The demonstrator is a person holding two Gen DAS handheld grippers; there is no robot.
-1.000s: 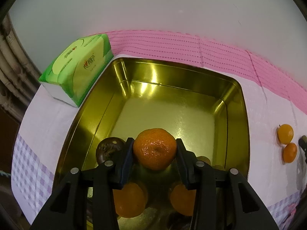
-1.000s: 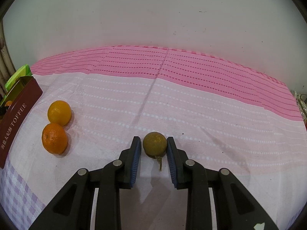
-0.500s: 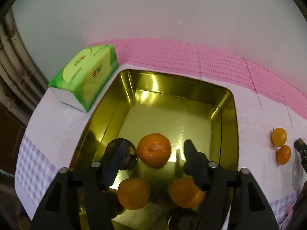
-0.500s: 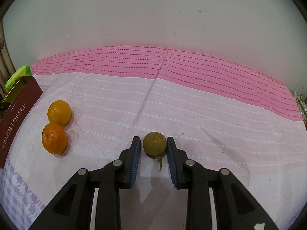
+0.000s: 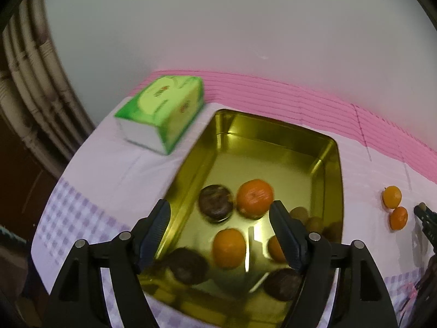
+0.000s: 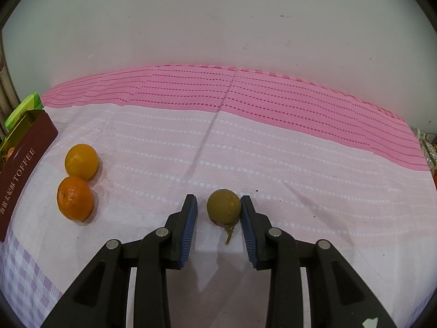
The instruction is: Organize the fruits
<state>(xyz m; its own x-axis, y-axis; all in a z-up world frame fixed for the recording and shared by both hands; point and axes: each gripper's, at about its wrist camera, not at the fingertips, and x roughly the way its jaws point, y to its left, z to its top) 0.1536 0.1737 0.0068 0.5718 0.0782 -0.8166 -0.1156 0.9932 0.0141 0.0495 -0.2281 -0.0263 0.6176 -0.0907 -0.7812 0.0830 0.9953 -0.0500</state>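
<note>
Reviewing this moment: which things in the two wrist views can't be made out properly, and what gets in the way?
- Left wrist view: the dark fruits in the gold tin are motion-blurred; their kind is unclear.
- Same view: small brownish fruits and one orange sit partly behind a finger of the open left gripper.
- Same view: the right gripper is cut off by the frame edge.
- Right wrist view: the tin's inside is hidden by its maroon wall.
</note>
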